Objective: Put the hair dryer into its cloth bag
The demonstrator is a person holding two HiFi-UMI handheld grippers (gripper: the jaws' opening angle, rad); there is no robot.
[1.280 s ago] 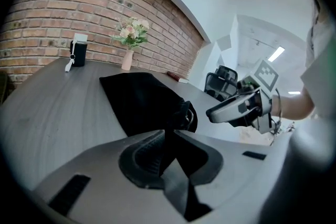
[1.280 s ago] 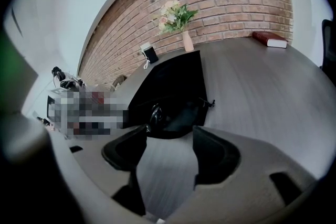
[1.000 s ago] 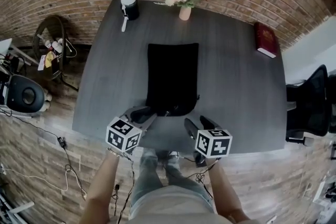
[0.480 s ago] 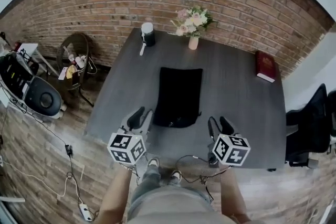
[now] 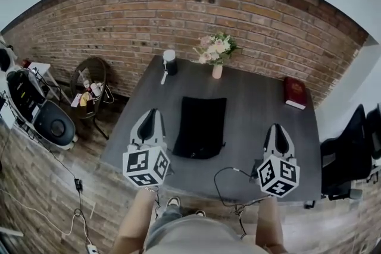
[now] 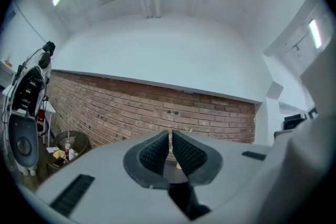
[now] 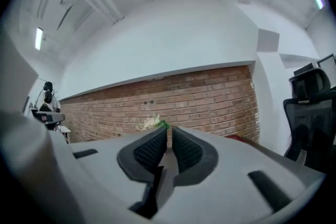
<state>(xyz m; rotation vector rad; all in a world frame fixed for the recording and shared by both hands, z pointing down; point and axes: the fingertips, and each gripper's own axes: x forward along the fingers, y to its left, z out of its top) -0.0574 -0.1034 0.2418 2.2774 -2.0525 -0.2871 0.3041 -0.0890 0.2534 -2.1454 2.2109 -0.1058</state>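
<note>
Left claw [image 5: 150,112], right claw [image 5: 278,127], both just closed empty, one cloth bag [image 5: 200,127]

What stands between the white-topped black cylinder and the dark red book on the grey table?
A small pink vase of pale flowers, standing at the far edge of the grey table; the head view shows it.

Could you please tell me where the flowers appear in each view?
Head view: flowers at the table's far edge, top centre.
Left gripper view: cannot be made out.
Right gripper view: flowers just below centre, slightly left.
Shared landmark: the brick wall.
</note>
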